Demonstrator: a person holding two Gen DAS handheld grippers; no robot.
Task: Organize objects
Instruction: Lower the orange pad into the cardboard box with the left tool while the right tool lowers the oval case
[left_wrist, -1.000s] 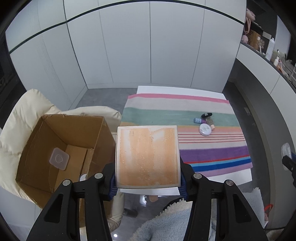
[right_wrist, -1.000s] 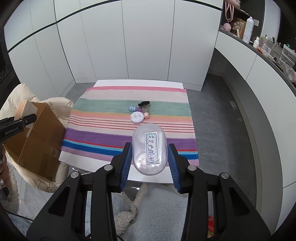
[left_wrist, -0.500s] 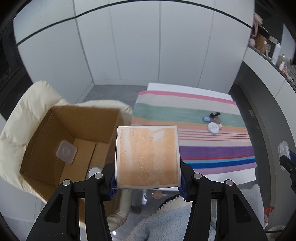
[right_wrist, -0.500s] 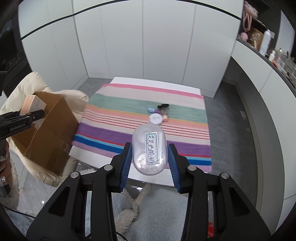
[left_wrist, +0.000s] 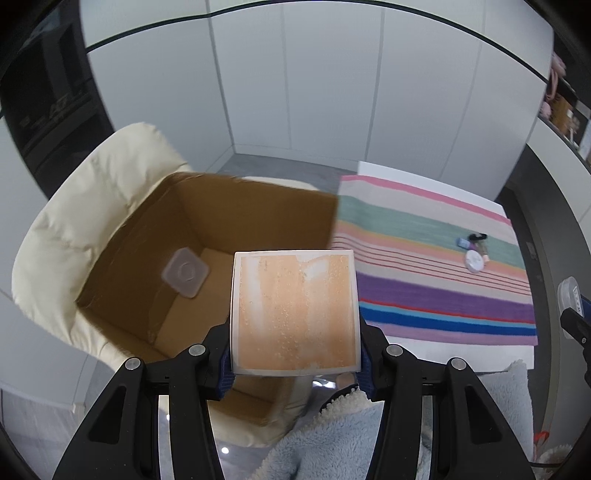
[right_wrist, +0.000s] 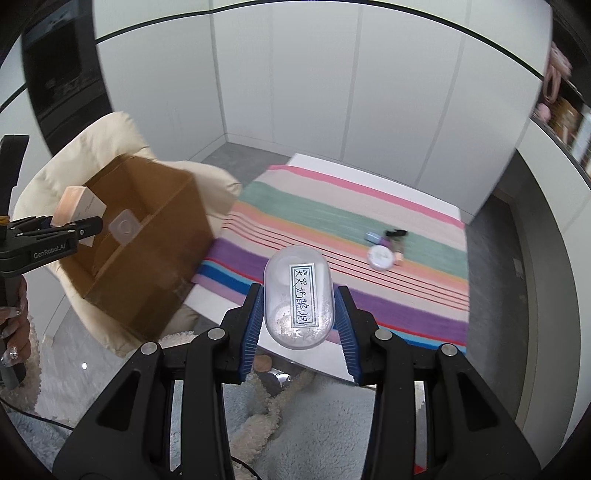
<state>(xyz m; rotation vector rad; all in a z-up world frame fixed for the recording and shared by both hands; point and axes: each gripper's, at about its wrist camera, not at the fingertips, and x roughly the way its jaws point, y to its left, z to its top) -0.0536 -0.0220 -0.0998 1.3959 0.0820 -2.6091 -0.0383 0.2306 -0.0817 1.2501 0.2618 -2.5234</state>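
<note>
White cabinet doors back a table (right_wrist: 452, 216) under a striped cloth (right_wrist: 332, 218). On a cream chair (left_wrist: 74, 236) at the left sits an open cardboard box (left_wrist: 258, 206). Left gripper (left_wrist: 295, 363), marked "GenRobot.AI", clamps an orange square packet (left_wrist: 295, 310) above the box, likely for dropping in. Right gripper (right_wrist: 299, 328) clamps a clear oval case (right_wrist: 297, 295) with a handwritten label, near the table's near edge.

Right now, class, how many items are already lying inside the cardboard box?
1: a clear square lidded container lies on the floor of the cardboard box. The held orange box blocks part of the inside, so more may be hidden.
</note>
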